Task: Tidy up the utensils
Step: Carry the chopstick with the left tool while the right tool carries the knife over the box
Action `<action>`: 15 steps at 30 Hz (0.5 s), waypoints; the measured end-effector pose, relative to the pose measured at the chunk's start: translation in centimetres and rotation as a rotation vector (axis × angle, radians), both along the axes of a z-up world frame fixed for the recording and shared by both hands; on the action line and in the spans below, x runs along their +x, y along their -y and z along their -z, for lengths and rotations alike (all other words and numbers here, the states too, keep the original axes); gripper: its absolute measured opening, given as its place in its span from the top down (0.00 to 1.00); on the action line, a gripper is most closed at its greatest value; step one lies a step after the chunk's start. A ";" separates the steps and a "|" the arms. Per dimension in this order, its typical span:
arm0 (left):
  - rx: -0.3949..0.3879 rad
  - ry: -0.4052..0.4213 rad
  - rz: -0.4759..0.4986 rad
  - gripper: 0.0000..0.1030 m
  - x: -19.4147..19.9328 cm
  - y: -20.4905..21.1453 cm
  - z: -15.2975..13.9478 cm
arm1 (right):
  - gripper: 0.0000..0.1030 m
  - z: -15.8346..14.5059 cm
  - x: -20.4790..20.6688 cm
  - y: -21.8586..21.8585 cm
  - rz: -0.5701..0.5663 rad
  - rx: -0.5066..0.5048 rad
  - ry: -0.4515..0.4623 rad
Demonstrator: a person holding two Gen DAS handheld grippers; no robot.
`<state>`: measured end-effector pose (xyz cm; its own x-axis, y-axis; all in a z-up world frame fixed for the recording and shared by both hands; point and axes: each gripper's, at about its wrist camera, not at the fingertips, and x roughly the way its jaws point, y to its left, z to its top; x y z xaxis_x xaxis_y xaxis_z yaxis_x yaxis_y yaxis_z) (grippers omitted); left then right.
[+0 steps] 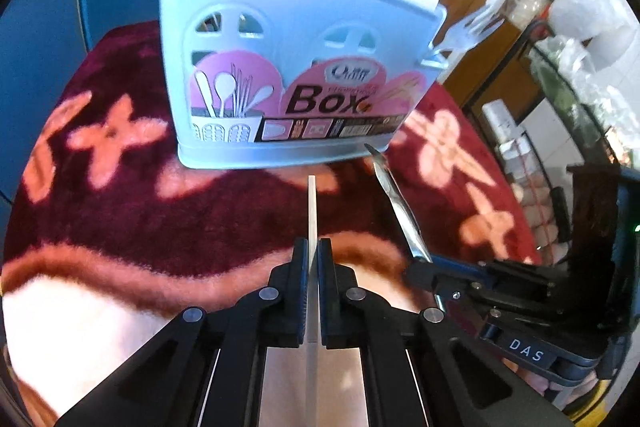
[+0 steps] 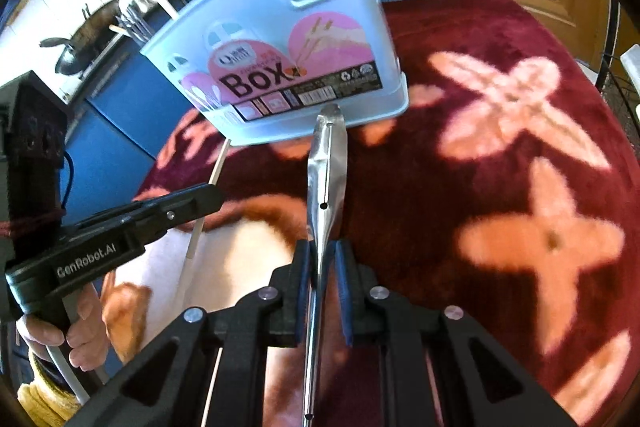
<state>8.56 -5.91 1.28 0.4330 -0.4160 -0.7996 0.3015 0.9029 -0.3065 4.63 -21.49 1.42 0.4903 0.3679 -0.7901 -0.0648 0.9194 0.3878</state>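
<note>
While clamped: chopstick (image 1: 312, 211), metal utensil (image 2: 326, 179).

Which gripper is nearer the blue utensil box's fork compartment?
Right. The right gripper, shut on a metal utensil, faces the blue utensil box at its fork end; the left gripper, gripping a white stick, faces its middle.

Both grippers are black plastic with silver rivets on the linkage arms and blue pads inside the fingers. Left gripper (image 2: 208, 193) has "GenRobot.AI" in white on its side, right gripper (image 1: 420, 269) a "DAS" label. A yellow knit cuff (image 2: 44, 401) sits just below the left one's handle.
</note>
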 end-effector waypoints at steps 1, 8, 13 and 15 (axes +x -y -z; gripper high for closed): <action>-0.013 0.008 -0.006 0.96 -0.2 -0.3 -0.3 | 0.86 -0.3 -0.3 0.1 0.003 0.002 0.016; -0.067 0.091 -0.039 0.96 -1.6 -1.5 -3.0 | 0.86 -2.7 -2.4 -0.7 0.029 0.004 0.169; -0.078 0.184 -0.048 0.96 -2.6 -2.0 -5.5 | 0.86 -4.9 -3.5 -0.6 0.053 0.008 0.281; -0.075 0.227 -0.054 0.96 -2.8 -2.1 -6.6 | 0.86 -6.0 -3.6 -0.8 0.063 0.005 0.332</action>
<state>5.77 -3.85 7.84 0.6213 -0.4417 -0.6472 0.3218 0.8969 -0.3032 1.07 -20.73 7.38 0.7427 0.3322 -0.5814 -0.1316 0.9238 0.3597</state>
